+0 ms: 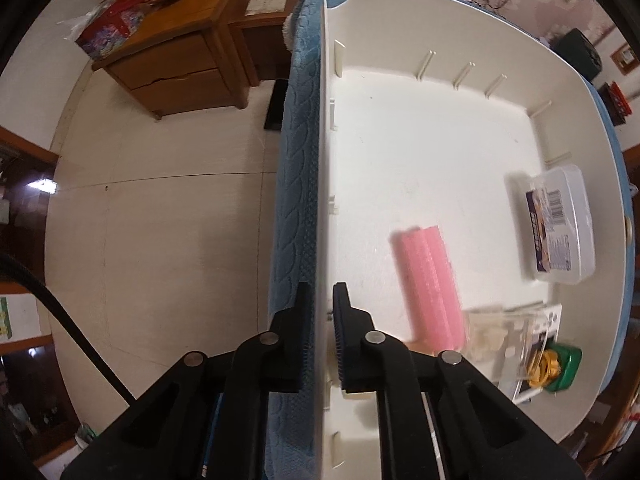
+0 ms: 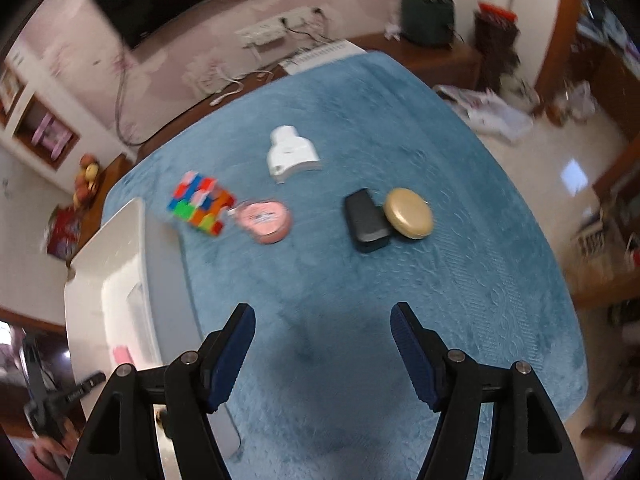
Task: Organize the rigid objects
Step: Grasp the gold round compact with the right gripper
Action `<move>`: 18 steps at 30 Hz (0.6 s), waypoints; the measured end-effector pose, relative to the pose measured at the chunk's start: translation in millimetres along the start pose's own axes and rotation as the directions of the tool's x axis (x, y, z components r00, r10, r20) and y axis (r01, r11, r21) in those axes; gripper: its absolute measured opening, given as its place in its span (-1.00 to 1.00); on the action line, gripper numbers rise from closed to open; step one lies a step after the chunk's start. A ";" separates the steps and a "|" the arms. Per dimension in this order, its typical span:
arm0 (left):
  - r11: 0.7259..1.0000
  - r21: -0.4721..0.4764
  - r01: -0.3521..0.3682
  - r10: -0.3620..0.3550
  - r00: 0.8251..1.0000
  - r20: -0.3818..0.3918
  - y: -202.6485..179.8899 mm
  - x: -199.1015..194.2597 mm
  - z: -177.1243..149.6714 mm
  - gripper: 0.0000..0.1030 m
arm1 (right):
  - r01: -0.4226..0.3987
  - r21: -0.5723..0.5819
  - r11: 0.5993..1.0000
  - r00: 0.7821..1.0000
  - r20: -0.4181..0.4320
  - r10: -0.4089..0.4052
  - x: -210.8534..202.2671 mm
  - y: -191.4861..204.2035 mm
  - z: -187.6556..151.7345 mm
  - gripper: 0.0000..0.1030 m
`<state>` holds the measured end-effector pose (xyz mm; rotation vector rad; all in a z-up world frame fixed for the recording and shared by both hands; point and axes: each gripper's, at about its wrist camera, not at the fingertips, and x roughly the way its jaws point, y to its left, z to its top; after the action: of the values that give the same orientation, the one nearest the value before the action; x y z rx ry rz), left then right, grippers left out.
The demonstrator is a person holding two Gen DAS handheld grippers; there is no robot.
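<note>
My left gripper point(image 1: 322, 296) is shut on the left wall of a white plastic bin point(image 1: 325, 168), one finger outside and one inside. In the bin lie a pink ribbed block point(image 1: 430, 286), a clear lidded box point(image 1: 560, 222), a clear packet point(image 1: 508, 340) and a green and gold item point(image 1: 554, 364). My right gripper point(image 2: 323, 320) is open and empty above the blue cloth point(image 2: 460, 280). Ahead of it lie a colourful cube point(image 2: 200, 204), a pink round tin point(image 2: 266, 220), a white adapter point(image 2: 292, 154), a black case point(image 2: 366, 220) and a gold disc point(image 2: 409, 213). The bin point(image 2: 120, 264) stands at the left.
The blue cloth covers a table; its edge point(image 1: 290, 200) drops to a tiled floor point(image 1: 160, 220) on the left. A wooden cabinet point(image 1: 176, 48) with a fruit bowl stands beyond. Power strips and cables lie along the far wall point(image 2: 272, 40).
</note>
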<state>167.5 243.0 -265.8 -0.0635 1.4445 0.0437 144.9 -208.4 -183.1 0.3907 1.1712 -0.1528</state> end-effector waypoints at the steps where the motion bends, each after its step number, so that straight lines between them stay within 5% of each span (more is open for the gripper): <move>1: 1.000 -0.009 -0.008 0.008 1.000 0.004 -2.5 0.0 -0.2 -0.87 | -0.005 0.018 1.000 1.000 -0.010 0.005 4.2 -6.2 4.6 0.38; 12: 0.992 -0.112 -0.062 0.063 0.998 0.008 -9.6 -5.8 -4.5 -0.84 | -0.093 0.299 0.950 0.983 -0.122 0.135 69.4 -77.4 53.0 0.38; 18: 0.988 -0.131 -0.086 0.088 0.996 0.011 -14.2 -7.9 -8.4 -0.81 | -0.074 0.379 0.923 0.975 -0.165 0.146 99.0 -97.8 67.6 0.38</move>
<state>159.1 228.3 -258.8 -0.1069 1.4255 0.2101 210.8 -315.7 -272.9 0.8201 1.3064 -0.2439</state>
